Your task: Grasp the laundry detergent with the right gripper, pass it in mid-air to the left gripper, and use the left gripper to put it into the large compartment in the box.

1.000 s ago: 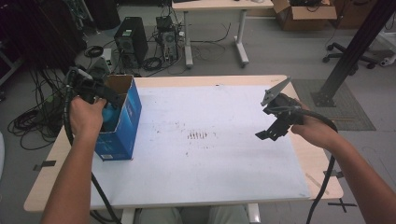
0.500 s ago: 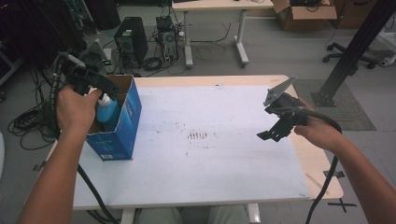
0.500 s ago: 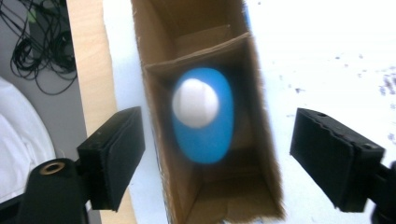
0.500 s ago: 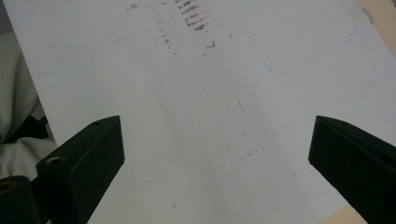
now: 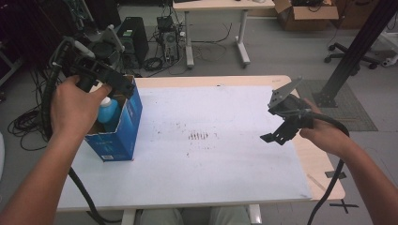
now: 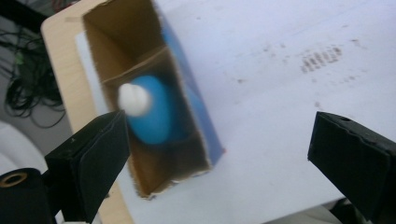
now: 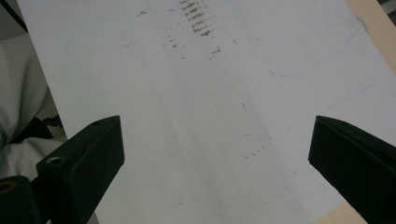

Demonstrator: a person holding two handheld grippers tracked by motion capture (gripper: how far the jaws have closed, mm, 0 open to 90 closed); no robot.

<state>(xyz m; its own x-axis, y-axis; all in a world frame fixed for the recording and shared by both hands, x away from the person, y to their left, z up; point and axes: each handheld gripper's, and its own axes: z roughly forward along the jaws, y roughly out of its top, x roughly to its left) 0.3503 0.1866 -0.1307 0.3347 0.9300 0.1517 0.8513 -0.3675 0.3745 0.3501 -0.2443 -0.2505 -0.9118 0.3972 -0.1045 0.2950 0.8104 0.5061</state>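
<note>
A blue cardboard box (image 5: 117,133) stands open-topped at the table's left edge. Inside it sits a blue bottle (image 5: 107,111) with a white cap (image 6: 134,99), in the middle compartment (image 6: 154,112) between cardboard dividers. My left gripper (image 5: 101,77) hovers above the box with its jaws wide apart and nothing between them; in the left gripper view the left gripper (image 6: 219,154) looks straight down into the box. My right gripper (image 5: 281,126) hangs open over the table's right side, and in the right gripper view the right gripper (image 7: 217,158) holds nothing above the white sheet.
A white sheet (image 5: 206,154) with dark smudges (image 5: 199,136) covers the wooden table (image 5: 324,168). Behind the table lie computer towers (image 5: 133,35), tangled cables, another desk and a cardboard carton (image 5: 307,11). A black post (image 5: 361,44) rises at the right.
My left gripper has risen up and away from the box, leaving the blue bottle standing inside. The right gripper has barely shifted.
</note>
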